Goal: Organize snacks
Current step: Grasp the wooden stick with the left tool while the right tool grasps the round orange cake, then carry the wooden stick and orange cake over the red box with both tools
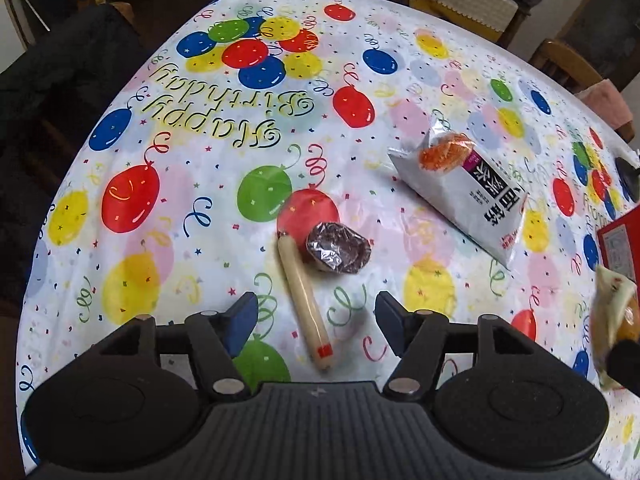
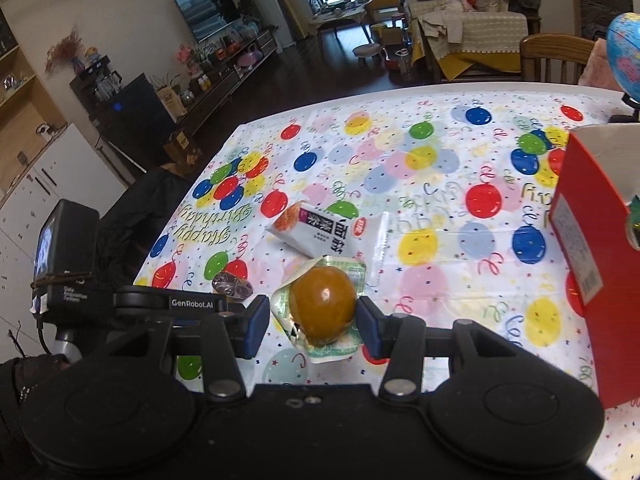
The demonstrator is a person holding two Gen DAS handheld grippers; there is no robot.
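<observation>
Surface point(image 1: 168, 152) carries a balloon-print birthday cloth; living room with television point(image 2: 208, 8) beyond. Left tongs point(image 1: 312, 316) stand open over a sausage stick point(image 1: 304, 300). Right tongs point(image 2: 312, 320) grip a packaged egg point(image 2: 322, 304), near a red box point(image 2: 592, 240).

Left gripper point(image 1: 316, 322) open; right gripper point(image 2: 312, 320) seemingly clamped.

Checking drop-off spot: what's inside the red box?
The red box shows only a pale inner wall through its open top, plus something green at the frame's right edge. Its floor and contents are hidden by its walls.
</observation>
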